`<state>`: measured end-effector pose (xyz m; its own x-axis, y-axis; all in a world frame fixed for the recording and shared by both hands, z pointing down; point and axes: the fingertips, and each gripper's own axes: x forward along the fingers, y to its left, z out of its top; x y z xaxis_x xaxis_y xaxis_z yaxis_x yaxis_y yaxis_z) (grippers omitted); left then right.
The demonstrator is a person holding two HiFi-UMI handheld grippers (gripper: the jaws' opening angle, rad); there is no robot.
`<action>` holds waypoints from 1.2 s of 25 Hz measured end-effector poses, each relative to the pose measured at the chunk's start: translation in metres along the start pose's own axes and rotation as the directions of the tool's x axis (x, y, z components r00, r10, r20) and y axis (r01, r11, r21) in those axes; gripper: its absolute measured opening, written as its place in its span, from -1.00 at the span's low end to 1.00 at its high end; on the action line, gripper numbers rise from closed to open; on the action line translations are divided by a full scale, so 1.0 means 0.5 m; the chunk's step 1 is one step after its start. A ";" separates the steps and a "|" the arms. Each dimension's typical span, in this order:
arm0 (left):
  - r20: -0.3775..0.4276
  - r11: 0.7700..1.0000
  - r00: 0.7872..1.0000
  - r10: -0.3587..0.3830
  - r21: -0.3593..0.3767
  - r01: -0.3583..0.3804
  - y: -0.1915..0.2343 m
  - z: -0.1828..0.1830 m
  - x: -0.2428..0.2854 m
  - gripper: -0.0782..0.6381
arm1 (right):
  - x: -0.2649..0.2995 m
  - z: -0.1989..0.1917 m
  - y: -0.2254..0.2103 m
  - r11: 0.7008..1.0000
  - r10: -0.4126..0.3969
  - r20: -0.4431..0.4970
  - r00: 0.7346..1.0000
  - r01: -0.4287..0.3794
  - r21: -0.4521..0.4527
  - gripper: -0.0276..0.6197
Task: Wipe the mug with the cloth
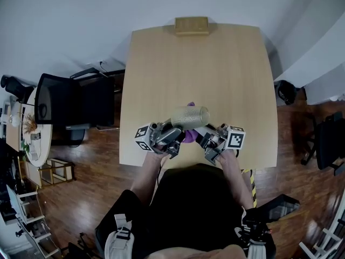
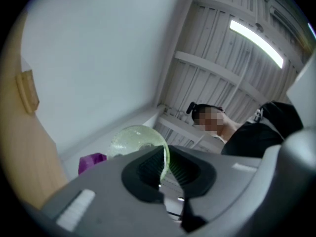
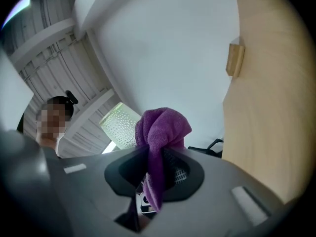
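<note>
A pale green, textured glass mug [image 1: 190, 116] lies on its side in the air over the table's near edge. My left gripper [image 1: 173, 135] is shut on its rim; in the left gripper view the thin green wall of the mug [image 2: 137, 140] runs down between the pads of the left gripper [image 2: 165, 169]. My right gripper [image 1: 198, 136] is shut on a purple cloth [image 1: 188, 137]. In the right gripper view the cloth [image 3: 161, 131] bunches above the right gripper [image 3: 157, 174], just beside the mug [image 3: 120, 125]. The cloth [image 2: 92, 162] also shows left of the mug in the left gripper view.
The light wooden table [image 1: 199, 63] carries a small wooden block [image 1: 191, 26] at its far edge. A black office chair [image 1: 70, 99] stands left of the table. Shelving and clutter line the left wall; another dark chair [image 1: 323, 139] is at the right.
</note>
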<state>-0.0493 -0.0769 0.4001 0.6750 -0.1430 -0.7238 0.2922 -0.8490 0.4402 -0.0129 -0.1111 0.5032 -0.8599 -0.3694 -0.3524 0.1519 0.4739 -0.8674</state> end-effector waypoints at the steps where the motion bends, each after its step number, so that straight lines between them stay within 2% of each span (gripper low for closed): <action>1: -0.009 1.000 1.000 0.005 0.007 -0.005 0.000 0.000 -0.002 -0.66 | -0.010 0.012 0.000 1.000 0.001 0.025 1.000 -0.001 -0.002 -0.73; 3: -0.030 1.000 0.999 0.010 0.022 -0.009 -0.004 -0.001 -0.004 -0.67 | -0.042 0.059 0.019 0.997 0.072 0.148 0.986 -0.076 0.026 -0.73; 4: -0.042 1.000 0.999 0.011 0.027 -0.010 -0.005 -0.002 -0.005 -0.67 | -0.063 0.092 0.038 0.989 0.131 0.231 0.964 -0.144 0.038 -0.73; 6: -0.065 1.000 0.998 0.007 0.025 -0.006 -0.008 -0.006 -0.006 -0.67 | -0.103 0.152 0.076 0.965 0.238 0.367 0.899 -0.263 0.019 -0.73; 7: -0.079 1.000 0.997 0.002 0.018 0.000 -0.009 -0.010 -0.004 -0.67 | -0.114 0.170 0.092 0.954 0.275 0.397 0.876 -0.299 0.001 -0.73; 8: -0.095 1.000 0.995 -0.006 0.008 0.007 -0.010 -0.017 -0.001 -0.67 | -0.118 0.176 0.103 0.947 0.301 0.397 0.867 -0.321 -0.016 -0.73; 9: -0.113 1.000 0.993 -0.016 -0.006 0.016 -0.012 -0.027 0.004 -0.67 | -0.116 0.171 0.108 0.943 0.319 0.373 0.871 -0.331 -0.032 -0.73; 11: -0.141 0.998 0.989 -0.048 -0.042 0.043 -0.017 -0.046 0.015 -0.67 | -0.108 0.141 0.100 0.943 0.331 0.288 0.898 -0.329 -0.059 -0.73; 13: -0.151 0.992 0.983 -0.101 -0.087 0.088 -0.031 -0.057 0.027 -0.67 | -0.089 0.109 0.085 0.948 0.316 0.221 0.923 -0.315 -0.037 -0.73; 15: -0.185 0.986 0.973 -0.142 -0.108 0.123 -0.046 -0.073 0.037 -0.66 | -0.069 0.079 0.061 0.962 0.268 0.160 0.950 -0.271 0.000 -0.73; 17: -0.231 0.985 0.960 -0.159 -0.109 0.136 -0.055 -0.093 0.043 -0.65 | -0.049 0.045 0.032 0.981 0.190 0.085 0.978 -0.192 0.016 -0.73; 20: -0.257 0.988 0.956 -0.141 -0.097 0.120 -0.052 -0.104 0.038 -0.66 | -0.030 0.007 0.001 0.997 0.071 -0.007 0.997 -0.071 -0.008 -0.73; 22: -0.247 0.992 0.962 -0.116 -0.083 0.098 -0.044 -0.094 0.026 -0.67 | -0.041 0.017 -0.006 0.999 0.048 0.008 0.999 -0.048 -0.020 -0.73; 24: -0.226 0.995 0.970 -0.088 -0.061 0.076 -0.038 -0.073 0.009 -0.67 | -0.071 0.059 0.011 0.995 0.100 0.102 0.990 -0.099 -0.010 -0.73; 27: -0.205 0.999 0.978 -0.043 -0.027 0.039 -0.033 -0.042 -0.021 -0.67 | -0.129 0.134 0.085 0.964 0.267 0.260 0.928 -0.262 -0.055 -0.73; 28: -0.204 0.999 0.978 -0.031 -0.021 0.028 -0.031 -0.036 -0.030 -0.67 | -0.145 0.148 0.105 0.950 0.312 0.271 0.911 -0.298 -0.093 -0.73; 29: -0.204 1.000 0.979 -0.024 -0.018 0.021 -0.030 -0.033 -0.035 -0.67 | -0.154 0.152 0.118 0.940 0.339 0.254 0.906 -0.314 -0.134 -0.73; 30: -0.205 1.000 0.979 -0.021 -0.018 0.018 -0.028 -0.032 -0.037 -0.67 | -0.152 0.148 0.127 0.934 0.346 0.217 0.913 -0.313 -0.171 -0.73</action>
<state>-0.0551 -0.0542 0.4155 0.7930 -0.0177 -0.6089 0.3165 -0.8421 0.4367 0.0981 -0.1124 0.4490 -0.6268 -0.3466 -0.6979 0.3282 0.6948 -0.6399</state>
